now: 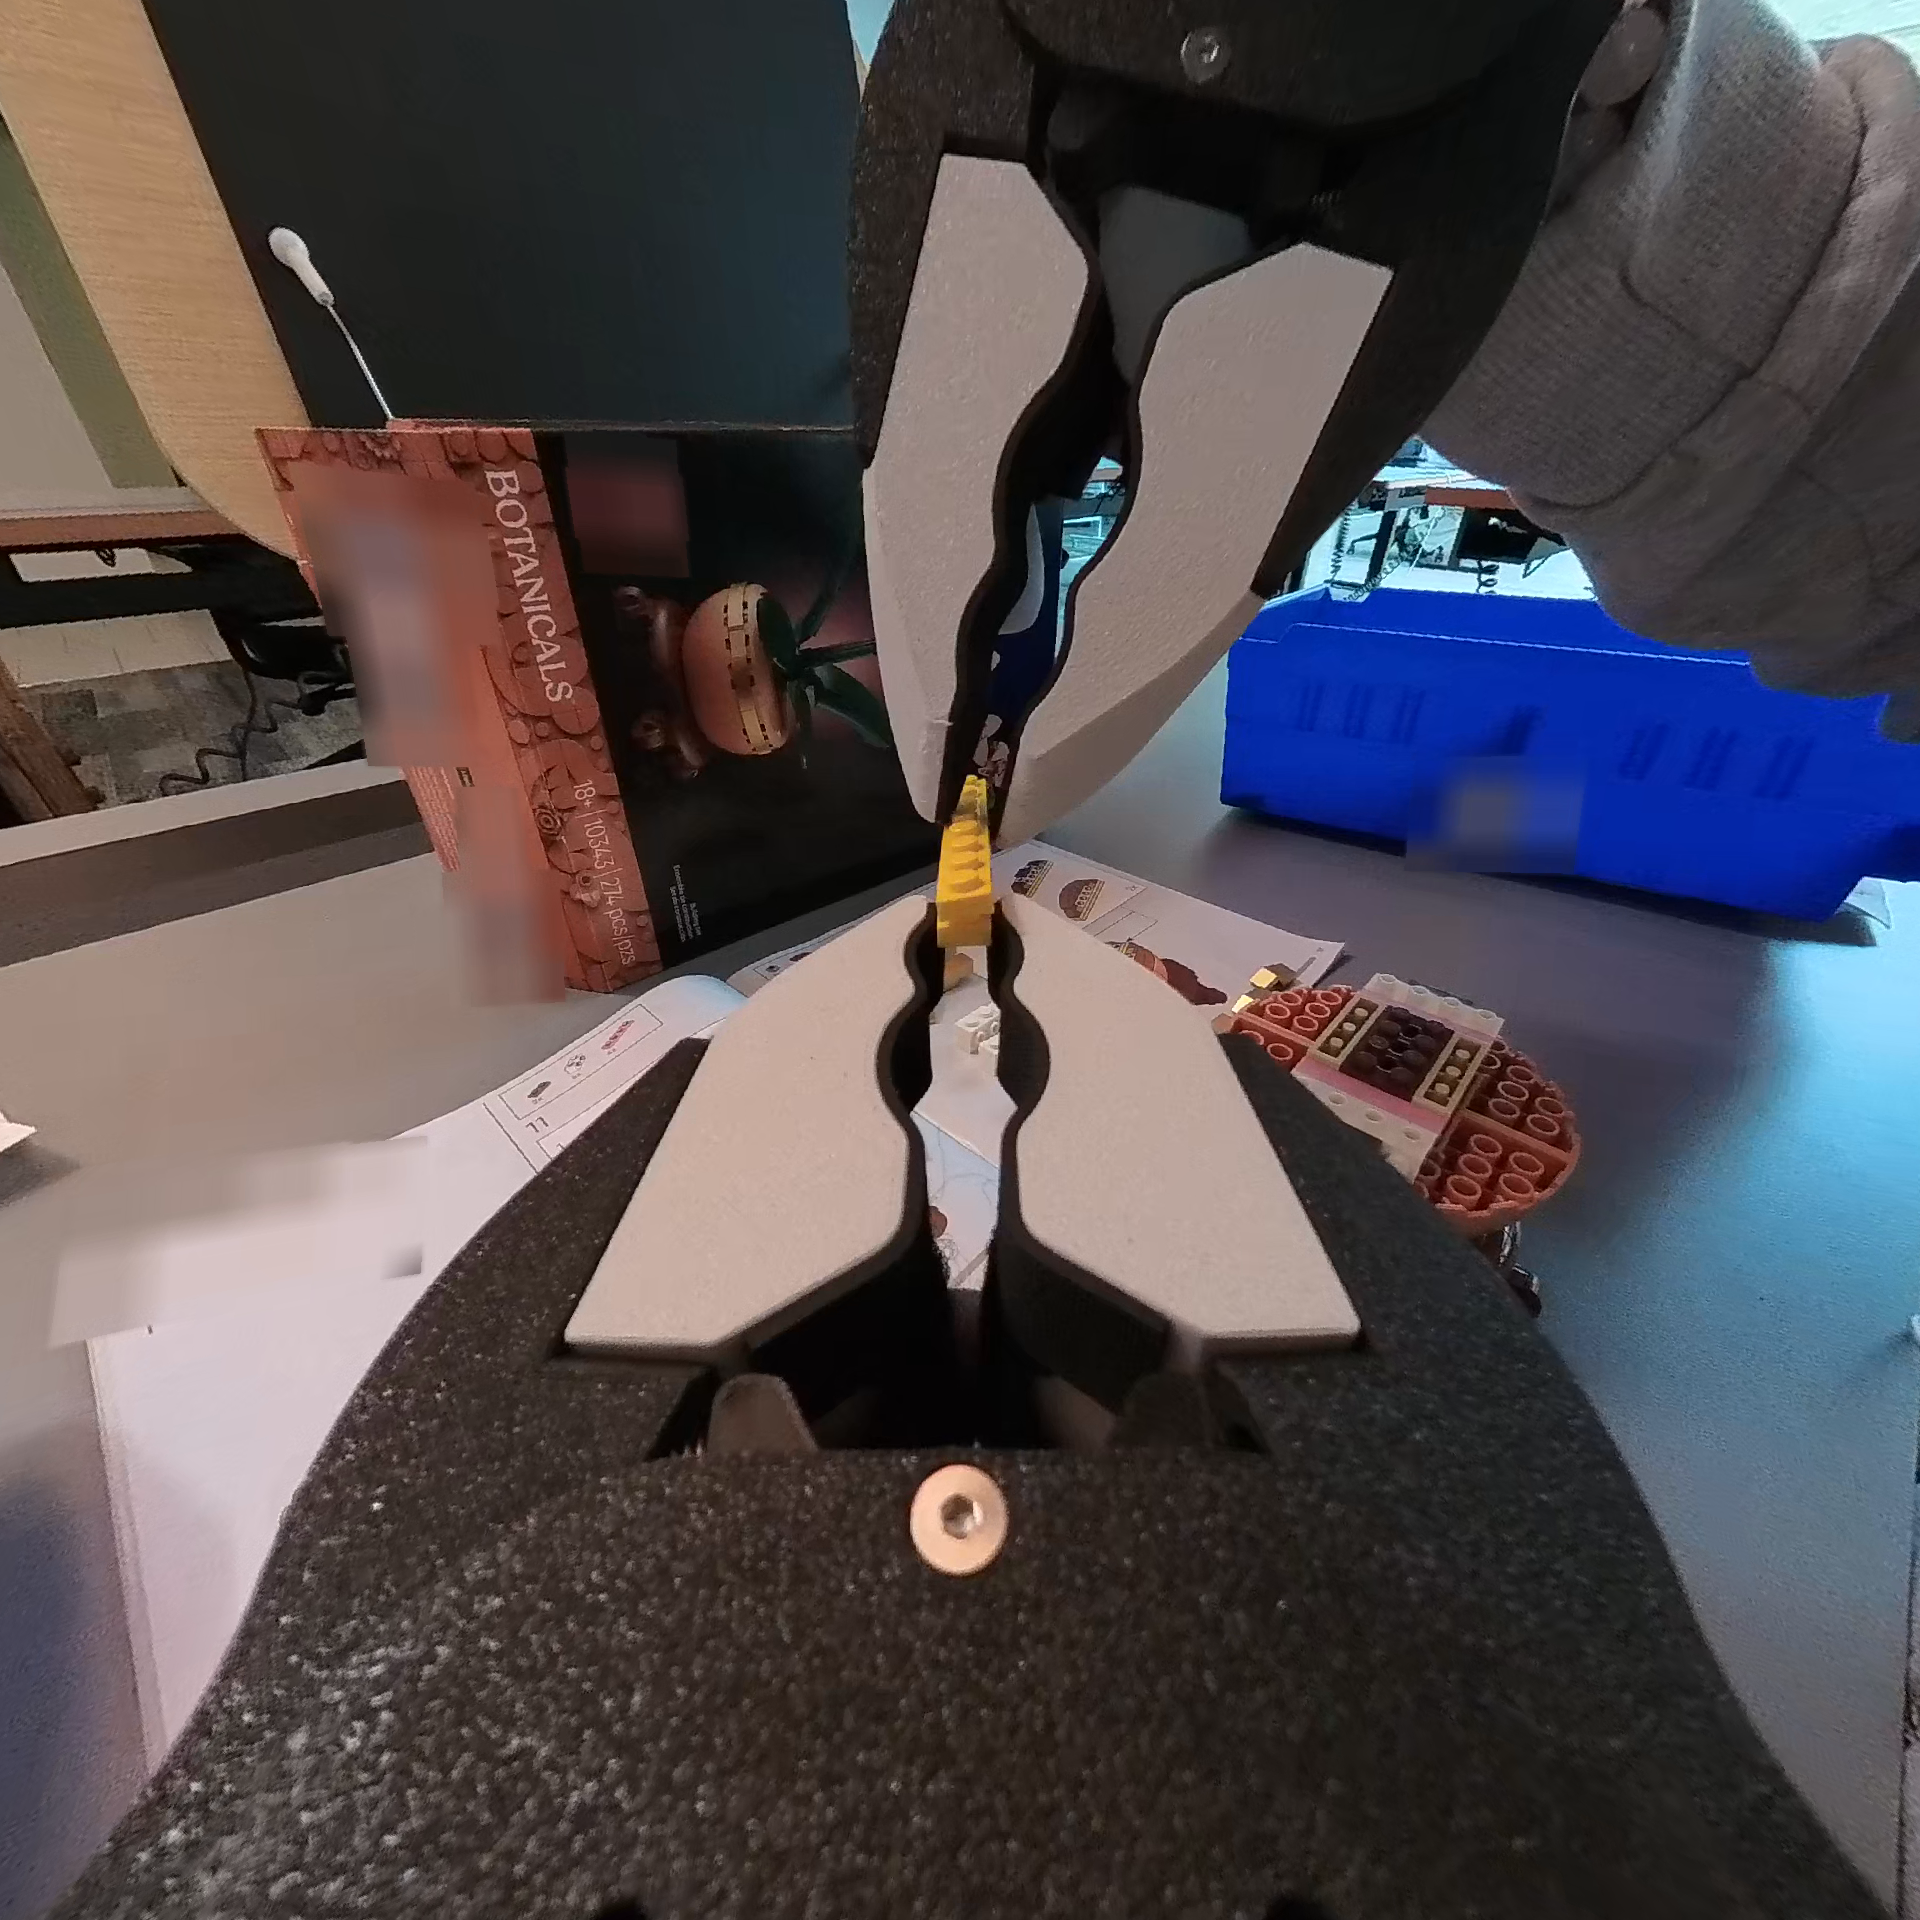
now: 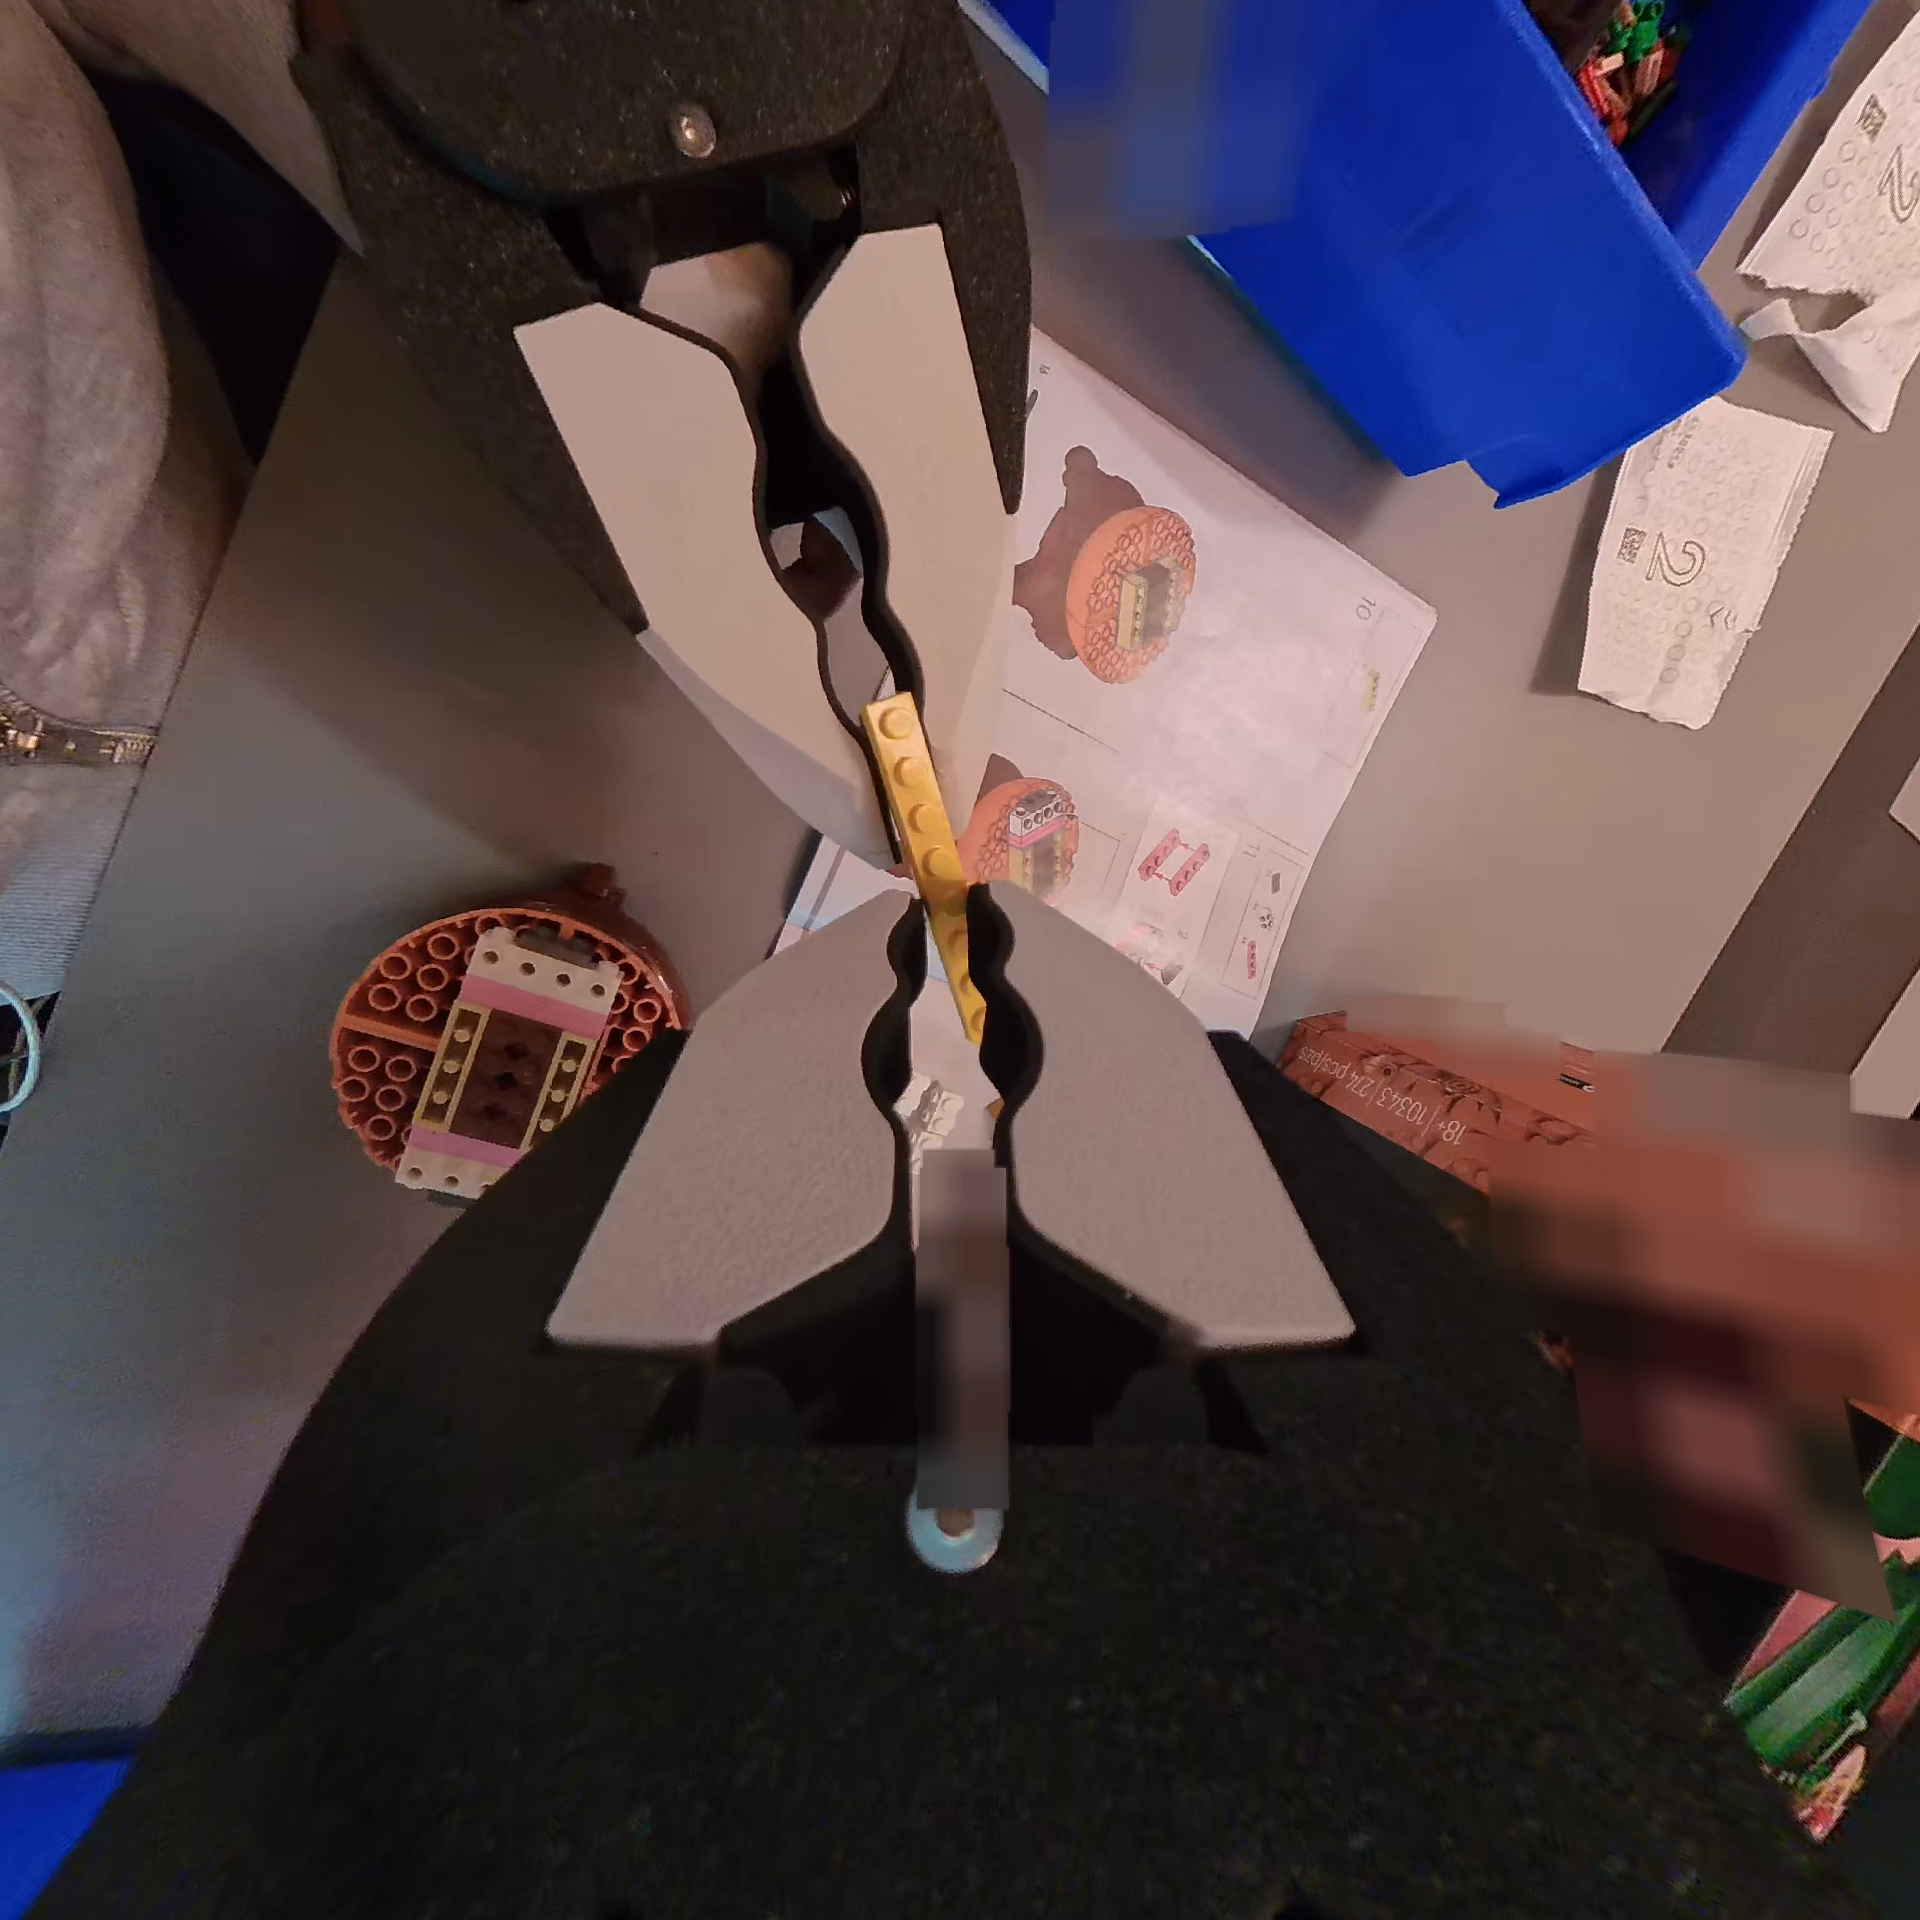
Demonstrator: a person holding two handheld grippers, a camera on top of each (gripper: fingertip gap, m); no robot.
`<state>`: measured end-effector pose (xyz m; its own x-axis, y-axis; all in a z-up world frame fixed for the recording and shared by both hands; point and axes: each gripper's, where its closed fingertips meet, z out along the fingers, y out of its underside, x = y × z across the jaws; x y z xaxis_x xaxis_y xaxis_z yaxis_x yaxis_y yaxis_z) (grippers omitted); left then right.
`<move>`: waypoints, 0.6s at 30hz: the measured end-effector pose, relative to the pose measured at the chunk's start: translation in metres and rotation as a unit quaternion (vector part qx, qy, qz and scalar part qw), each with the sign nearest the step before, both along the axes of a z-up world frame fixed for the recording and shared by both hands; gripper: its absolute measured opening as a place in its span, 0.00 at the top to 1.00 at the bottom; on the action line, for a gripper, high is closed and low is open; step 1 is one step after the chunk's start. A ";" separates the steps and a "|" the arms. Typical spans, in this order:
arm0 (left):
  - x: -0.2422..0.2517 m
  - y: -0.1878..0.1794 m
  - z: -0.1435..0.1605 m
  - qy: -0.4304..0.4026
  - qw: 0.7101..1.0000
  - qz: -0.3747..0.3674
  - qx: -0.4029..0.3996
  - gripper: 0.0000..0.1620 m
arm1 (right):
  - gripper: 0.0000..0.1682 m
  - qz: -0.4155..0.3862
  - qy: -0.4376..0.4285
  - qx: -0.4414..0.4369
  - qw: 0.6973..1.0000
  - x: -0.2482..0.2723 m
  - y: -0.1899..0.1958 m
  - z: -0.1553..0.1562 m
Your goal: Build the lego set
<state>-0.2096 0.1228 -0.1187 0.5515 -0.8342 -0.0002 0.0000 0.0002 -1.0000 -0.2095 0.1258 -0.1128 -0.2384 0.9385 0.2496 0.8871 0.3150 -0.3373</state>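
Observation:
A long yellow plate (image 1: 966,883) is held in the air between both grippers, above the instruction booklet (image 1: 1153,914). My left gripper (image 1: 966,920) is shut on its near end. My right gripper (image 1: 974,808) comes in from above and is shut on its far end. In the right wrist view the yellow plate (image 2: 920,821) runs slantwise through my right gripper (image 2: 940,906), and its upper part sits between the fingers of the left gripper (image 2: 896,831). The round brown build (image 1: 1455,1091) with a white, pink and tan core lies on the table; it also shows in the right wrist view (image 2: 499,1060).
The set's box (image 1: 623,675) stands behind the booklet (image 2: 1195,644). A blue bin (image 1: 1558,727) with loose pieces sits at the back right. Torn white paper bags (image 2: 1683,582) lie near the bin (image 2: 1403,260). A small white piece (image 1: 971,1029) lies under the grippers. Less than 4 cm separates the two grippers' tips.

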 end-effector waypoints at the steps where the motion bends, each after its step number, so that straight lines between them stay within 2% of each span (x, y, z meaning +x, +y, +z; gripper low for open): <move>1: 0.000 0.000 0.000 0.000 1.000 0.000 0.000 0.96 | 0.95 0.000 0.000 -0.001 1.000 0.000 0.000 0.000; 18: -0.001 0.000 0.002 -0.006 1.000 -0.001 0.002 0.96 | 0.95 0.000 -0.002 0.005 1.000 0.001 0.001 0.001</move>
<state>-0.2103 0.1223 -0.1170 0.5505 -0.8348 0.0035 0.0129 0.0043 -0.9999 -0.2083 0.1265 -0.1123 -0.2395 0.9362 0.2573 0.8883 0.3183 -0.3310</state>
